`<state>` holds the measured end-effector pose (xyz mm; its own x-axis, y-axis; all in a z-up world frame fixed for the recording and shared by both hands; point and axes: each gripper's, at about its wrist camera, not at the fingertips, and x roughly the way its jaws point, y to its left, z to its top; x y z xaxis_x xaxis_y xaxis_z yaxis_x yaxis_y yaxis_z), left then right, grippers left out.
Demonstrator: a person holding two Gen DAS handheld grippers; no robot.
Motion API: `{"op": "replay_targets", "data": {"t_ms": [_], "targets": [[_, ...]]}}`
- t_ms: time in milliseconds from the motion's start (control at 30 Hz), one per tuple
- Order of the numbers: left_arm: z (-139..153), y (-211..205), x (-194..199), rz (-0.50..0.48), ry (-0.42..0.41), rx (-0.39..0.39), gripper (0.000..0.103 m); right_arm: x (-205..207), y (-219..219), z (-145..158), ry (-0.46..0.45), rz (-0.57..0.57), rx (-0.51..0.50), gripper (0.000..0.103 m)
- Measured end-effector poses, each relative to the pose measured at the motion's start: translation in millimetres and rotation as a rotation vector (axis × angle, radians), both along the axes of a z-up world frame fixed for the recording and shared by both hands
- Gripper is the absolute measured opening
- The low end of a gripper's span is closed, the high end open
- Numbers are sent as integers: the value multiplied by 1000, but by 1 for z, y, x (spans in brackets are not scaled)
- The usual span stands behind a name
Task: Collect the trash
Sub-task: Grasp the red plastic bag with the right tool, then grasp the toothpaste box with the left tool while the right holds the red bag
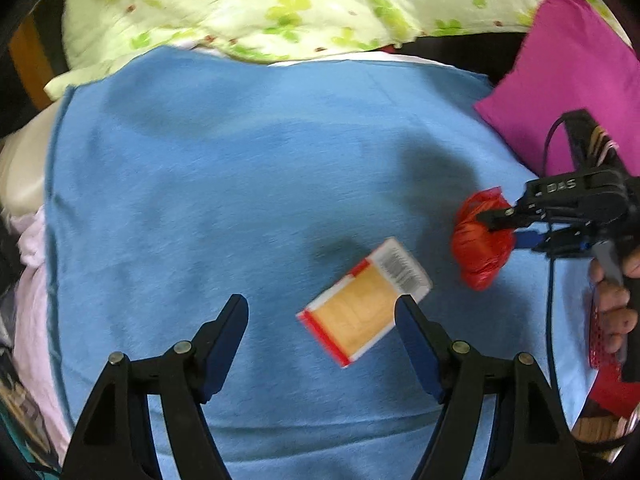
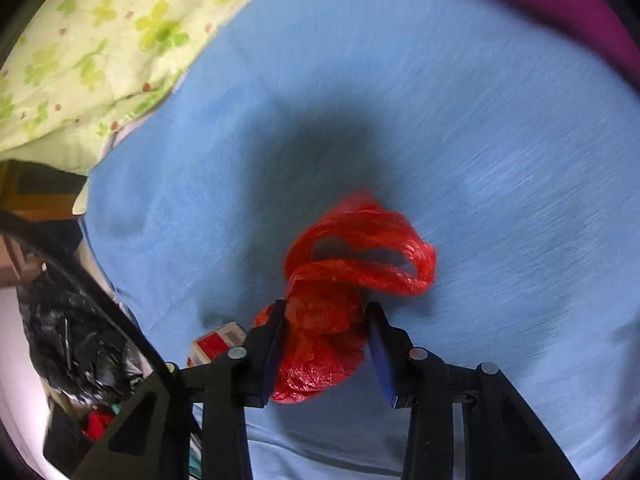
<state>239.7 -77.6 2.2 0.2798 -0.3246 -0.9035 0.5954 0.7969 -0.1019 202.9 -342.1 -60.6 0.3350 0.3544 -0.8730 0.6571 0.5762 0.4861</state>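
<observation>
Right gripper pinching a red plastic bag above a blue blanket, left gripper spread wide over a small carton.

The blue blanket (image 1: 224,184) is the landmark: on it, toward its near edge, lies a small carton (image 1: 364,304), white and red with an orange face and a barcode end, lying flat and skewed. The left gripper (image 1: 322,316) hangs over the blanket's near part with its jaws spread; the carton sits beside the right finger, and whether it touches cannot be told. Near the blanket's right side, the right gripper (image 2: 326,316) has its jaws pinching the crumpled red plastic bag (image 2: 340,300), whose looped handles stick out beyond the fingertips. A green flowered quilt (image 1: 256,4) lies along the blanket's far edge, a magenta pillow (image 1: 560,80) at its far right corner.
</observation>
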Motion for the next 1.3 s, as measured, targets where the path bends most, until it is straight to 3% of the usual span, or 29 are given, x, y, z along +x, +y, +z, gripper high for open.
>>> {"op": "replay_targets", "data": {"t_ms": [267,467,733,1167,1300], "targets": [[-23,-30,1,-105,-16,47,76,-58,-44,48,-87,68,-83,41],[-24,-32,0,-131,24,21,76,-104,-70,71,-114,61,-97,41],[-22,-34,-7,-152,-5,89,76,-118,-64,67,-105,77,-69,41],[-35,-38,-15,-223,24,106,76,-116,-39,56,-93,103,-60,41],[-49,-35,1,-200,85,101,76,-116,-33,55,-94,99,-55,41]]}}
